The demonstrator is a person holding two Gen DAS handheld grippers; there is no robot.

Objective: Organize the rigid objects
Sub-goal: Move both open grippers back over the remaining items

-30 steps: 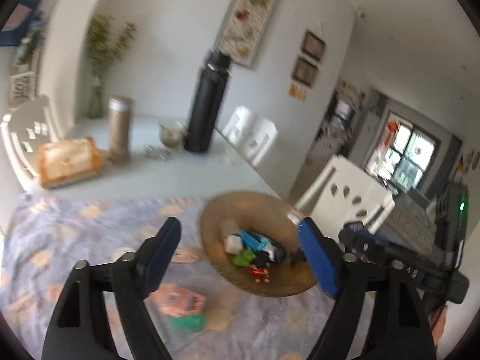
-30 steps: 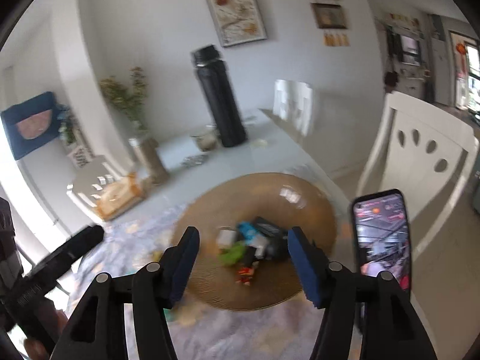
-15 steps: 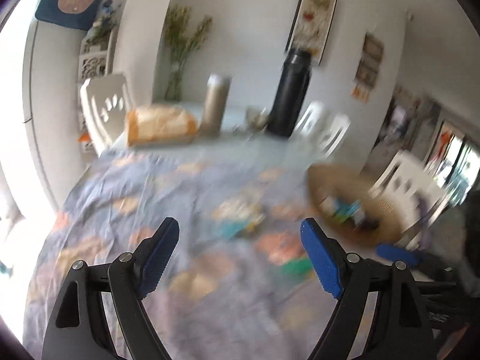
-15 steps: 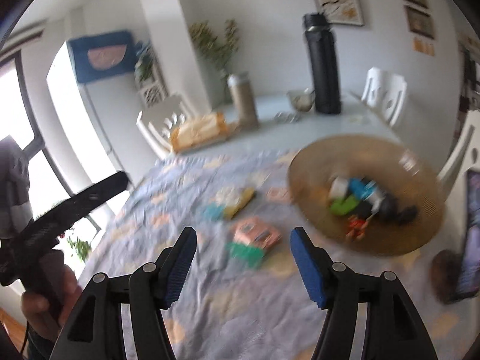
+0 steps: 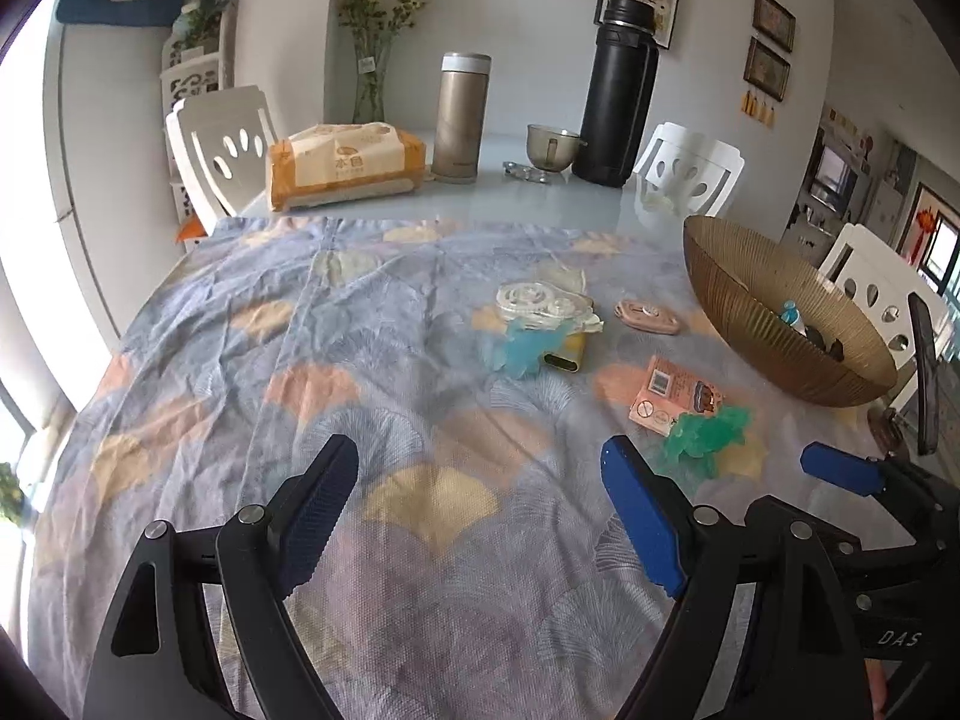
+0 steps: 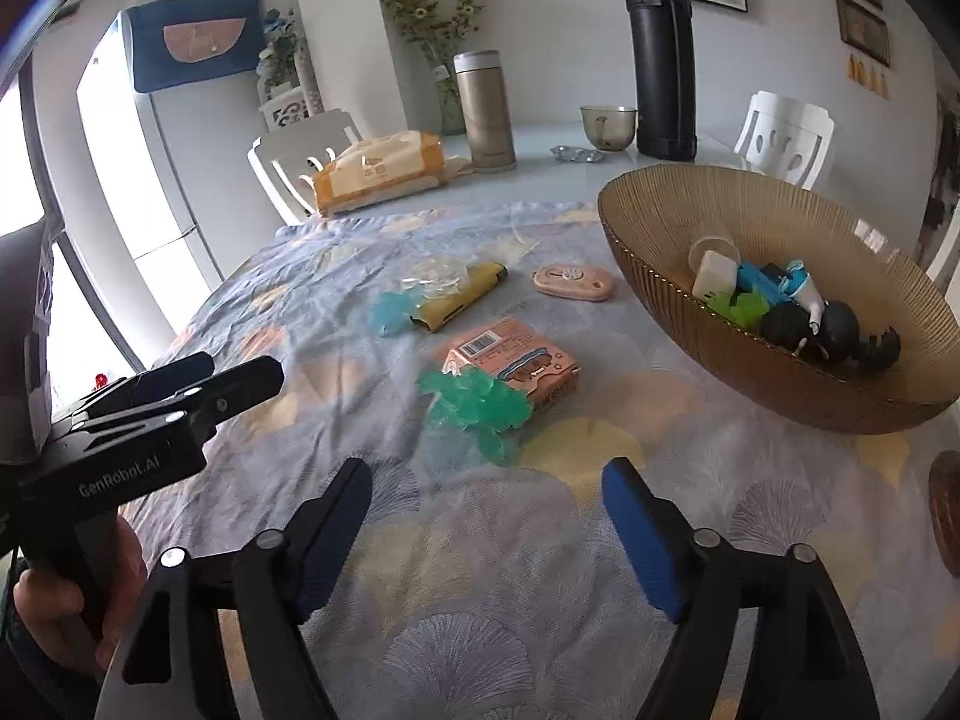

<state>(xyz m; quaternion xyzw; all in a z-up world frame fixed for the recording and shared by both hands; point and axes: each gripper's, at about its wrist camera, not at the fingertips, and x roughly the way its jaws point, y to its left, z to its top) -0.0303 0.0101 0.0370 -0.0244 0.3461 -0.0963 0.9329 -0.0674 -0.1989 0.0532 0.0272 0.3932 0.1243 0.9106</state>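
1. Both tools hovered low over the patterned cloth (image 6: 420, 630) and nothing was in hand yet; this looked like the approach before a pick.
2. The left gripper (image 5: 480, 510) stood wide open, nothing between its blue pads.
3. The right gripper (image 6: 486, 528) was opening its jaws, and they too had only bare cloth between them.
4. The amber bowl (image 6: 660, 294) sat at about two o'clock from the right gripper and already held a small heap, so the sorting seemed partly done.
5. Loose on the cloth I counted six things. One green jelly toy (image 6: 474, 402) lay at twelve o'clock from the right gripper, the nearest piece.
6. One pink carton (image 6: 516, 360) touched the green toy on its far side.
7. Farther out at eleven o'clock lay one yellow case (image 6: 462, 294), with one blue jelly toy (image 6: 390, 309) against its near end and one clear tape roller (image 6: 438, 273) on top of it.
8. One pink flat gadget (image 6: 573, 282) lay alone at twelve o'clock, just beside the bowl.
9. Inside the bowl the pieces overlapped; I made out a white block, blue and green bits and dark lumps, but could not count them surely.
10. At the table's far end stood two flasks, one black (image 6: 660, 60) and one tan (image 6: 483, 114), plus one cup (image 6: 607, 126) and one tissue pack (image 6: 384, 174).
11. The next move, I judged, called for the right gripper to drop over the carton or the green toy, close on one alone, then lift it to the bowl.
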